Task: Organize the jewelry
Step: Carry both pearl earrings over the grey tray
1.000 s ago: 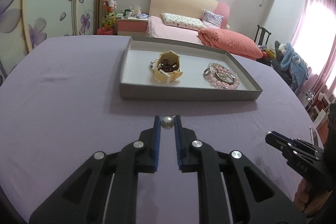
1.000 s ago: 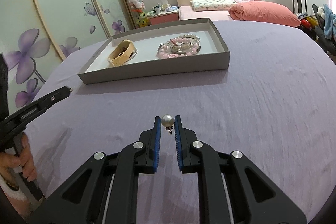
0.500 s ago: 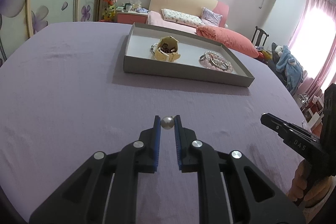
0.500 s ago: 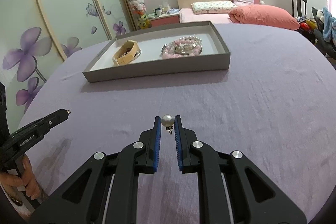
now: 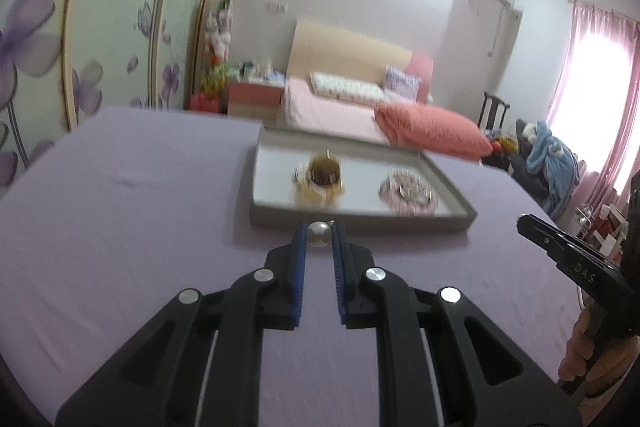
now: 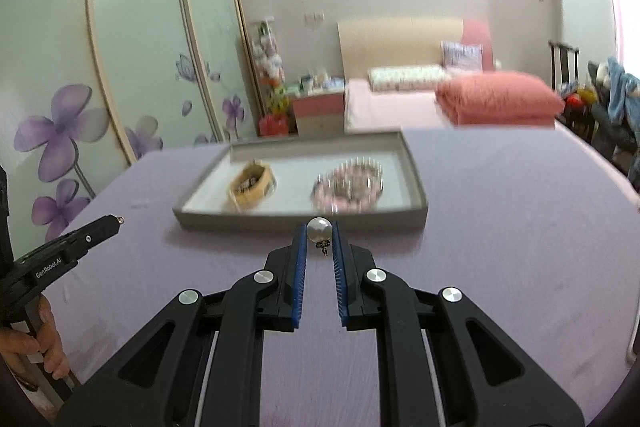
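My left gripper [image 5: 319, 234] is shut on a pearl earring [image 5: 319, 235], held above the purple cloth just short of the grey tray [image 5: 360, 217]. My right gripper [image 6: 319, 230] is shut on a second pearl earring [image 6: 319, 229], whose small metal post hangs below the pearl. That tray [image 6: 304, 221] holds a small beige pouch [image 5: 322, 179] [image 6: 252, 185] of jewelry on its left side and a coil of pink bead bracelets [image 5: 408, 191] [image 6: 348, 183] on its right side. Each gripper shows at the edge of the other's view, the right gripper [image 5: 576, 267] and the left gripper [image 6: 64, 251].
The purple cloth-covered table [image 5: 120, 227] spreads wide around the tray. Behind it stand a bed with a coral quilt [image 5: 432, 127], a nightstand [image 6: 318, 107] and floral wardrobe doors [image 6: 120, 47]. A person's hand [image 6: 40, 343] grips the left handle.
Both grippers have risen and tipped up with their pearls still pinched. The tray now sits just beyond the fingertips in both views, and more of the room shows above it.
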A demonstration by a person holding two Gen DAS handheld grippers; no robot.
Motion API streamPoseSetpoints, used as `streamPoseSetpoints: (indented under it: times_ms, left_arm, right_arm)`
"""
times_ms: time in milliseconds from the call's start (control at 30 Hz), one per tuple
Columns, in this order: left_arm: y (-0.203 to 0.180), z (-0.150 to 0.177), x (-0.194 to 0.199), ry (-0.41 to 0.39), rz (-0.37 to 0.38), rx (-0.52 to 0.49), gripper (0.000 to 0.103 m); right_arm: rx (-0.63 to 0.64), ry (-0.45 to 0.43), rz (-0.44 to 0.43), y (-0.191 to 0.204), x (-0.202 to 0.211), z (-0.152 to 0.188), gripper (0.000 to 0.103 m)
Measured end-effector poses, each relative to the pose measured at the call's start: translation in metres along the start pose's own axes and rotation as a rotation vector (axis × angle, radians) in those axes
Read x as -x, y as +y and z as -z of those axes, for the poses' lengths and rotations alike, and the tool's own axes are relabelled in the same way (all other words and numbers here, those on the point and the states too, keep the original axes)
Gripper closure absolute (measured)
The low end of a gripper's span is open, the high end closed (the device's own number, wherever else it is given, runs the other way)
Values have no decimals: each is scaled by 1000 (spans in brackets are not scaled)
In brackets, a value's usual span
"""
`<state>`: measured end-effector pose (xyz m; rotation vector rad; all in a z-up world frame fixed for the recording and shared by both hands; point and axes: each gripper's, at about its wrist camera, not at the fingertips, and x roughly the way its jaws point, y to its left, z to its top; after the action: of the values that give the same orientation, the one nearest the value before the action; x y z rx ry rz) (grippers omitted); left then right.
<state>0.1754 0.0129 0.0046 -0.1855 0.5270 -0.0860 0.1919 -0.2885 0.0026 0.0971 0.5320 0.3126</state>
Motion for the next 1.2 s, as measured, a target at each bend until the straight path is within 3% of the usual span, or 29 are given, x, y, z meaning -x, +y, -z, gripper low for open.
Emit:
streamPoseSetpoints:
  times_ms: [300, 767, 1200]
  left_arm:
    - [-7, -20, 14, -116, 5, -31, 89]
    - [-14, -48, -18, -146, 26, -62, 89]
    - [-23, -81, -79, -180, 20, -99, 89]
  right_arm:
    - [42, -115, 3, 11, 7, -17, 89]
    - [66, -257, 9, 14, -9, -59, 89]
    - [31, -219, 6, 4, -71, -76, 89]
